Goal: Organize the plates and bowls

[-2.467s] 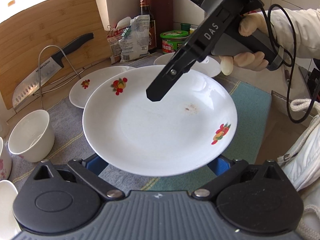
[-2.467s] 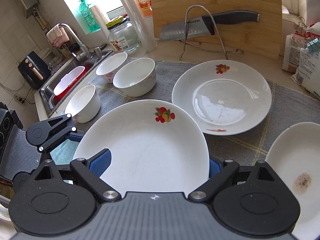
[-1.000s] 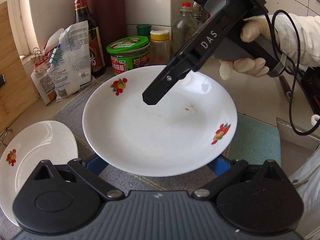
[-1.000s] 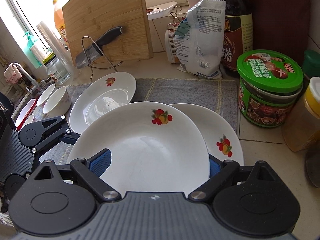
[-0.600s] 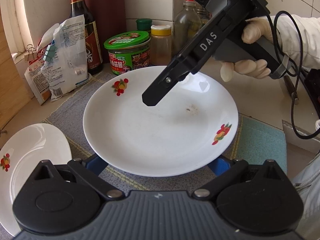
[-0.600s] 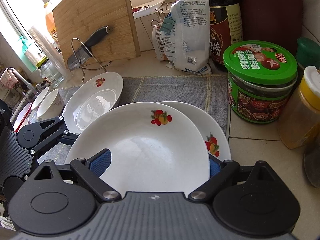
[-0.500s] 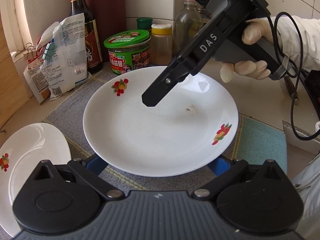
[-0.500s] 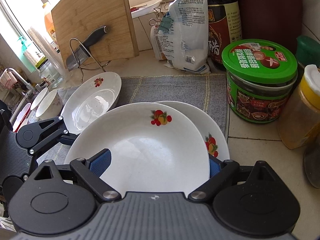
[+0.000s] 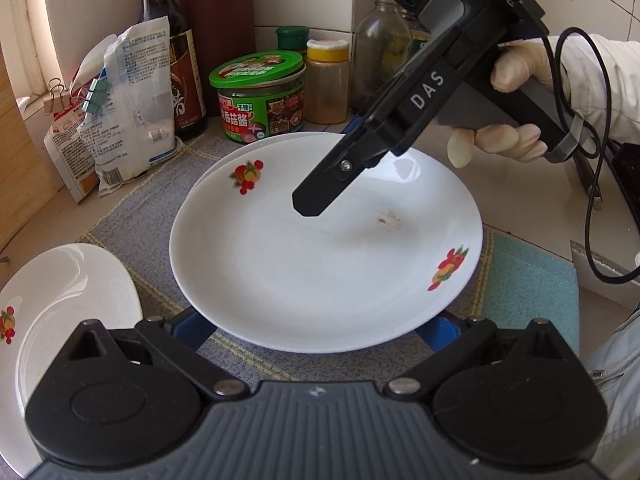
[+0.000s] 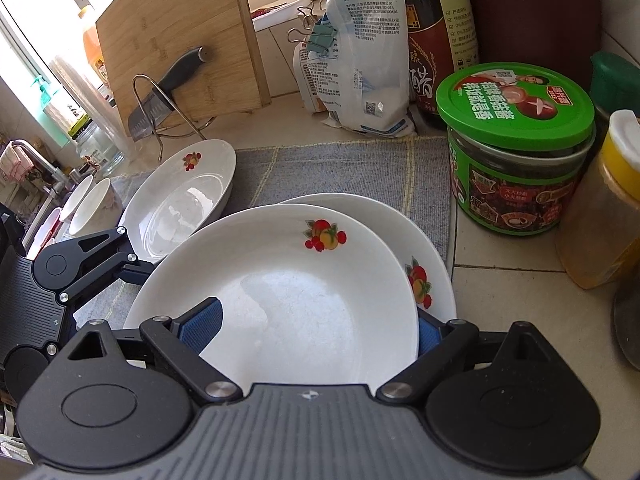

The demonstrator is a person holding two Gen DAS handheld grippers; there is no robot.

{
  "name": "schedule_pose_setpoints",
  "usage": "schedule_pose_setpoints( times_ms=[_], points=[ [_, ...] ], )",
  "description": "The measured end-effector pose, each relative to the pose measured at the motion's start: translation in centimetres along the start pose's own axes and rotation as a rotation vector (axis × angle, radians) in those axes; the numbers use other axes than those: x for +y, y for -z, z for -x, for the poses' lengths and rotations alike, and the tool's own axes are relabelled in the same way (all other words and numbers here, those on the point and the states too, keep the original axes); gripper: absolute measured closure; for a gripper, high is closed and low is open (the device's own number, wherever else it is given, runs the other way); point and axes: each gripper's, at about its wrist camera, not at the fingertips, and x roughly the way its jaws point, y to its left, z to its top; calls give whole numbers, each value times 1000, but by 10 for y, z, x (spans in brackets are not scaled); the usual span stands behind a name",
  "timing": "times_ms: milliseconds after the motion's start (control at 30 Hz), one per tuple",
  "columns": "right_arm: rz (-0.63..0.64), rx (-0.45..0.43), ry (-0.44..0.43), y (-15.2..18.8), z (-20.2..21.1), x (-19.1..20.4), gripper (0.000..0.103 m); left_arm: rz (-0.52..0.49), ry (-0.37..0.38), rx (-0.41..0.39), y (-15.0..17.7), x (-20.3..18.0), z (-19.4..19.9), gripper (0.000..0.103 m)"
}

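**A:** Left wrist view. Position of the task's thing?

**B:** White round ceramic plate with red-and-yellow fruit prints [image 9: 320, 264], near rim lodged between the blue pads [image 9: 192, 330] of the left gripper [image 9: 314, 328]. Jaws set wide and clamped on that rim. Carried over a grey woven mat [image 9: 132, 220], above a second white fruit-print plate [image 9: 276, 140], of which only a far sliver shows. Contact between the two plates: cannot tell.

**A:** And on the far side?

**B:** Black right gripper [image 9: 328, 172], held in a pale-gloved hand [image 9: 508, 120], reaching in from upper right with one finger above the plate's well. Third white plate with fruit print [image 9: 68, 300] on the mat at lower left, apart from the other two. Green-lidded glass jar [image 9: 258, 92] just behind the pair.

**A:** Right wrist view. Grip on this side?

**B:** Fruit-print plate [image 10: 288, 304] spanned by the right gripper's [image 10: 316, 324] blue pads, jaws wide and clamped on its rim. Left gripper [image 10: 132, 270] entering at the left edge, fingertips at the opposite rim. Second plate [image 10: 424, 248] visible as a crescent to the right, lower down. Third plate [image 10: 180, 200] further left on the mat [image 10: 340, 168]. Two white bowls [image 10: 96, 204] beyond it. Upright bamboo cutting board [image 10: 172, 52] behind, with a black-handled cleaver [image 10: 160, 104] on a wire stand in front.
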Motion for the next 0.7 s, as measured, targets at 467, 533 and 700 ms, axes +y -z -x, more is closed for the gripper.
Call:
schedule_pose_setpoints(
  times_ms=[467, 533, 700],
  points=[
    [-10, -7, 1, 2, 5, -1, 6, -22, -17, 2, 0, 0, 1, 1],
    [-11, -8, 6, 3, 6, -1, 6, -26, -21, -1, 0, 0, 2, 1],
    [-27, -15, 16, 4, 10, -4, 6, -27, -28, -4, 0, 1, 2, 1]
  ],
)
